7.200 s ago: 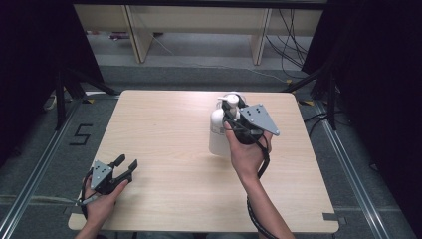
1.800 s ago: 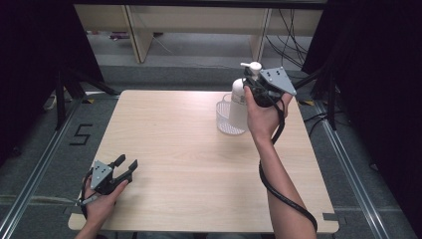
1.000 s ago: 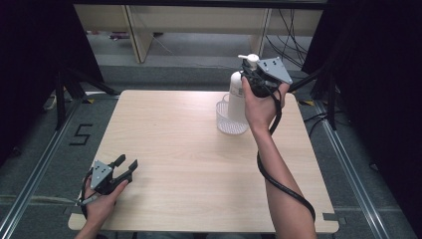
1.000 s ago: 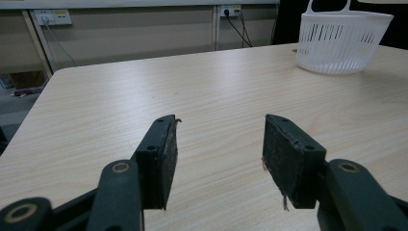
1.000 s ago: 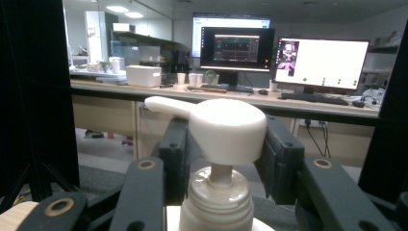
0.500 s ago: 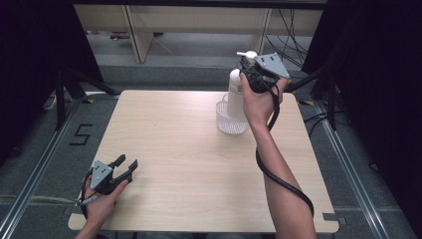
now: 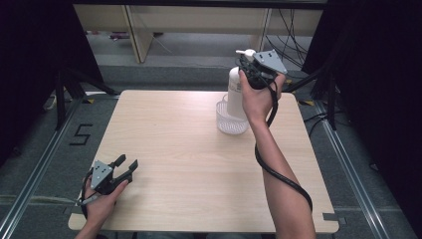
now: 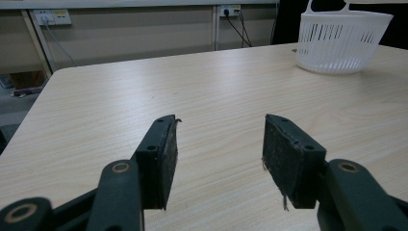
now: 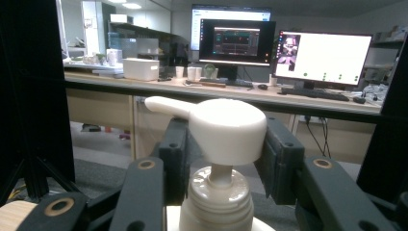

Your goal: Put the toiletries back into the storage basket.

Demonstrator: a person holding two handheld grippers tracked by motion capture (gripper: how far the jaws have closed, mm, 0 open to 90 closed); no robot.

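— What sort of place is this looking like?
— A lab or office: lit monitors [image 9: 279, 45] are glowing on a long desk [image 9: 144, 83], black curtains [image 7: 30, 59] are hanging round the tabletop [image 7: 189, 149], cables [image 7: 293, 35] are trailing behind

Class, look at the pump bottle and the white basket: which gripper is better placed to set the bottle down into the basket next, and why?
Right. The right gripper is shut on the pump bottle, which hangs in or just above the white basket. The left gripper rests open near the table's near left corner, far from both.
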